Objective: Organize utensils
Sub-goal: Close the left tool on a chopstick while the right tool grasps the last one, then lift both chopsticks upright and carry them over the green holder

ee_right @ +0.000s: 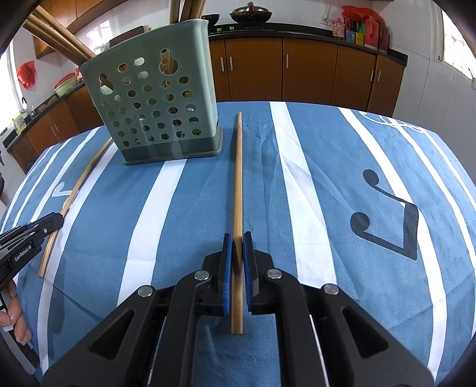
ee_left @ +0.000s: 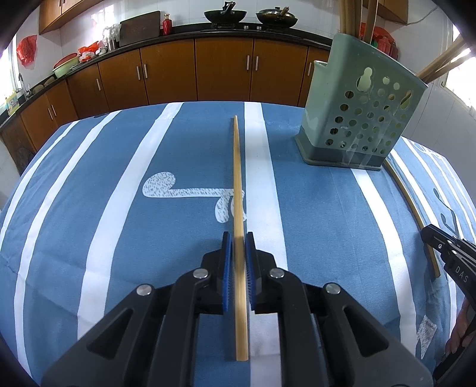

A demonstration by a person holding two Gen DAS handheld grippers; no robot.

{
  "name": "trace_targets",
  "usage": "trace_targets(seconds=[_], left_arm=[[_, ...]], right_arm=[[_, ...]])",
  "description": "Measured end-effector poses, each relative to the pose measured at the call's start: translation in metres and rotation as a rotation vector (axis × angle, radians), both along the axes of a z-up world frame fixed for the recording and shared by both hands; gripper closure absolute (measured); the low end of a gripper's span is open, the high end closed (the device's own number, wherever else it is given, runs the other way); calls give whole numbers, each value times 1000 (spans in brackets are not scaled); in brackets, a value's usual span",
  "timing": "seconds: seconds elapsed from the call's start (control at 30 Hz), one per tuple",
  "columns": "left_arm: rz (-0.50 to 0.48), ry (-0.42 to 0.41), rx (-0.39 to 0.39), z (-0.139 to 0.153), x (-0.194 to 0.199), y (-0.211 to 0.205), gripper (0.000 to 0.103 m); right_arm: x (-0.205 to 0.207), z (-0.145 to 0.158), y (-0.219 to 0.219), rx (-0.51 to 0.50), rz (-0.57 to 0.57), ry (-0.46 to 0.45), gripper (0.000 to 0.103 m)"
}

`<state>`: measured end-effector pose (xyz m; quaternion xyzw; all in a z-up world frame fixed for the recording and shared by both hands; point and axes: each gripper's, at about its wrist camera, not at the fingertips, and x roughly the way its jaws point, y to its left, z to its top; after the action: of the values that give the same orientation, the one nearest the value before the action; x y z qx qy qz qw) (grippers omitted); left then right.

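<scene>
Left gripper (ee_left: pixel 238 241) clamps 1 chopstick (ee_left: pixel 238 178) near the green holder (ee_left: pixel 357 113).

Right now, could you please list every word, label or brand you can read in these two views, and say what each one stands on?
"DAS": on the right gripper, seen at the edge of the left wrist view.
"GenRobot.AI": on the left gripper, seen at the edge of the right wrist view.
Labels on the red boxes on the far counter: too small to read.
Green holder and chopsticks: no text.

The blue cloth with white stripes (ee_left: pixel 119 208) carries a white speckled note pattern and, in the right view, a dark note pattern. The pale green plastic holder with round holes (ee_left: pixel 357 119) stands on it. The light tan bamboo chopstick (ee_left: pixel 238 178) is plain. The blue ribbed pads (ee_right: pixel 227 268) sit on black claws.
</scene>
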<state>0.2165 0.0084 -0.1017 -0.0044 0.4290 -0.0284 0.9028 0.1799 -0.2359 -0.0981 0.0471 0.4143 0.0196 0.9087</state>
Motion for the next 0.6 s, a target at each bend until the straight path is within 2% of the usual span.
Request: trace_targets(seconds=[0.43, 0.6], left_arm=[[-10, -1, -7, -1, 0, -1, 87], [-21, -1, 26, -1, -12, -2, 87]], right_arm=[[0, 0, 0, 3, -2, 0, 94], [-7, 0, 0, 11, -9, 0, 94]])
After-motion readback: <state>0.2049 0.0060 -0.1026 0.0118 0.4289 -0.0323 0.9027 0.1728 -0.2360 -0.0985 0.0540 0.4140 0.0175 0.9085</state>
